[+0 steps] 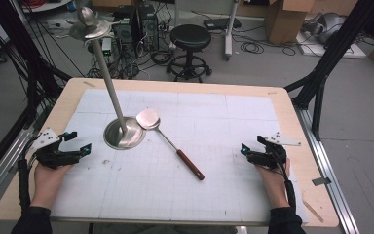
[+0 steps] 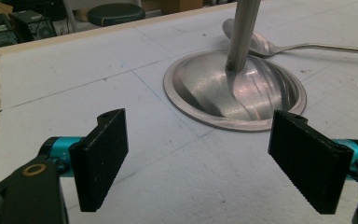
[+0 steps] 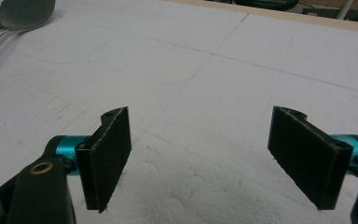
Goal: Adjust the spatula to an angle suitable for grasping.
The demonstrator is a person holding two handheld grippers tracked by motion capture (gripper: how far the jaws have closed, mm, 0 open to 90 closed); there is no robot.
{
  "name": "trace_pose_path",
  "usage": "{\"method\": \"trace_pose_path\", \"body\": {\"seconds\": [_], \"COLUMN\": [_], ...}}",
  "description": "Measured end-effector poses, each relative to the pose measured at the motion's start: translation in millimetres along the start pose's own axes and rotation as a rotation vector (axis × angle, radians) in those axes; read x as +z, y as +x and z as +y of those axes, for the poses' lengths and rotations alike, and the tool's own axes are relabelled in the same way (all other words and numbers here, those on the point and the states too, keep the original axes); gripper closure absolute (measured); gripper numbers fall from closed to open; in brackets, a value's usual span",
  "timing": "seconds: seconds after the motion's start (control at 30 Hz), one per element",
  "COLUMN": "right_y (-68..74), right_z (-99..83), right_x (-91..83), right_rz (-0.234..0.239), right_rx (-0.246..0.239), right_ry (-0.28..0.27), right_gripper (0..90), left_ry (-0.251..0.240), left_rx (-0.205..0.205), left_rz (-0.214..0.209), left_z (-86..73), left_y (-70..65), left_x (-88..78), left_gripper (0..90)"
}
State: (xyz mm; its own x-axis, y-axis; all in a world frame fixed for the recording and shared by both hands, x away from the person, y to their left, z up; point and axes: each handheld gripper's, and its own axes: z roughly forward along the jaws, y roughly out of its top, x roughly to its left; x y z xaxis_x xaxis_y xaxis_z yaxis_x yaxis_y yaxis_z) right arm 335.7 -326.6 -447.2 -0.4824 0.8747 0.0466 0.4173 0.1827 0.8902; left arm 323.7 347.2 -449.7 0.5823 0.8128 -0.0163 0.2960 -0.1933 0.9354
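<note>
Fingers wide on left gripper [image 1: 79,142] and right gripper [image 1: 251,146]; risk: nudging the tall stand [image 1: 123,133] topples it onto the spatula [image 1: 171,142].

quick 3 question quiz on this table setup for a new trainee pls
1. True or false: the left gripper is shut on the spatula.
2. Which end of the spatula lies nearest the metal stand: A) the red handle, B) the metal blade?
3. Fill in: the right gripper has its jaws ___.

Key:
1. False; its jaws stand open and apart from the spatula.
2. B
3. open
</note>
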Motion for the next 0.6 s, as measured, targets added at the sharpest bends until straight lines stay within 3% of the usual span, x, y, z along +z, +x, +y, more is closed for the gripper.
{"method": "trace_pose_path", "body": {"seconds": [0.6], "right_y": [0.2], "right_z": [0.2], "right_x": [0.8], "right_rz": [-0.012], "right_rx": [0.002], "right_ry": [0.001], "right_gripper": [21.0], "left_ry": [0.002], "left_rx": [-0.008], "left_rz": [0.005], "left_z": [0.0], "left_y": [0.5], "left_x": [0.4], "left_gripper": [21.5]}}
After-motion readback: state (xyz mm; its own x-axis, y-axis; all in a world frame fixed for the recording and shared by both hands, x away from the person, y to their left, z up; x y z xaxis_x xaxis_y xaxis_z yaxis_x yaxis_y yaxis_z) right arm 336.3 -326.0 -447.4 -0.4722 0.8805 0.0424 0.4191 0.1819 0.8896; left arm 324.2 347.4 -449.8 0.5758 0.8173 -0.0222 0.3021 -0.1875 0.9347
